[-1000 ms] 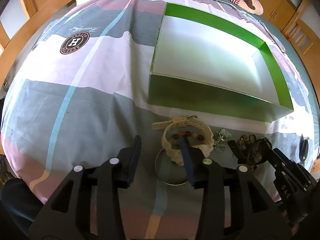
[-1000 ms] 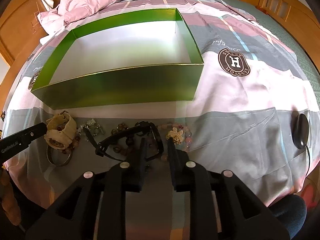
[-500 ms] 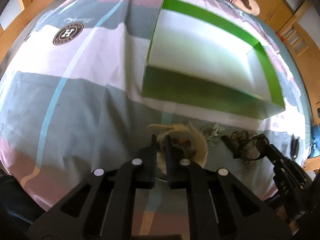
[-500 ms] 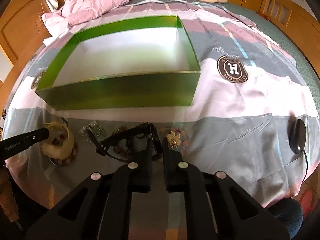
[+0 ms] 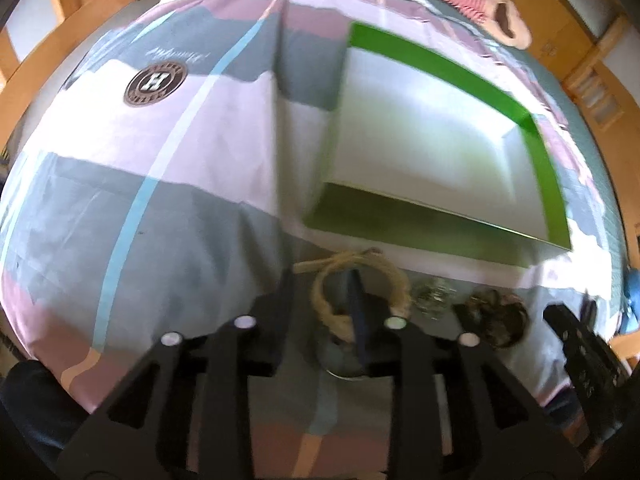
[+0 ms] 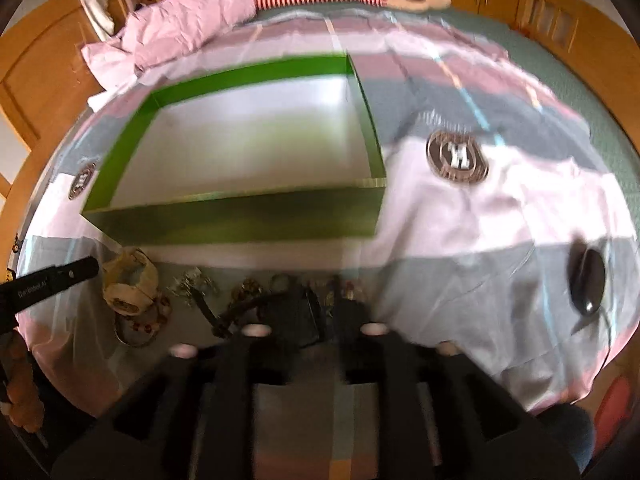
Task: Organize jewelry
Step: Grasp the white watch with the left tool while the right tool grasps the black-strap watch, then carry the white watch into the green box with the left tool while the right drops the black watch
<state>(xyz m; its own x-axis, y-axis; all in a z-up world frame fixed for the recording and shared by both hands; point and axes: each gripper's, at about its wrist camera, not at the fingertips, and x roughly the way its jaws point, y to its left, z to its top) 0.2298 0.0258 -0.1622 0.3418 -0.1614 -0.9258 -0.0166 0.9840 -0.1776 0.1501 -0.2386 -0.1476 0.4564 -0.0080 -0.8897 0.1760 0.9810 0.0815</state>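
Observation:
Jewelry lies in a row on the bedspread in front of an open green box (image 5: pixel 420 228) (image 6: pixel 240 216). My left gripper (image 5: pixel 320 300) points down at a cream bracelet (image 5: pixel 396 280) (image 6: pixel 128 280). Its right finger stands inside the ring and the band's left side sits loose between the jaws, which are opening. My right gripper (image 6: pixel 322 312), blurred, hangs over a black strapped watch (image 6: pixel 208 312) and a pink bead bracelet (image 6: pixel 340 292). Its jaws are opening too, with dark jewelry between them that the pads do not press.
A thin metal bangle (image 5: pixel 344 374) (image 6: pixel 132 336) lies under the cream bracelet. A silver cluster (image 5: pixel 434 298) (image 6: pixel 192 286) and dark beads (image 5: pixel 496 316) lie between the grippers. A black mouse (image 6: pixel 588 284) rests at the right. Wooden bed rails ring the patchwork cover.
Both grippers were shut half a second ago and their jaws have parted again. The cream bracelet, blurred then, now shows as a ring around the left gripper's right finger.

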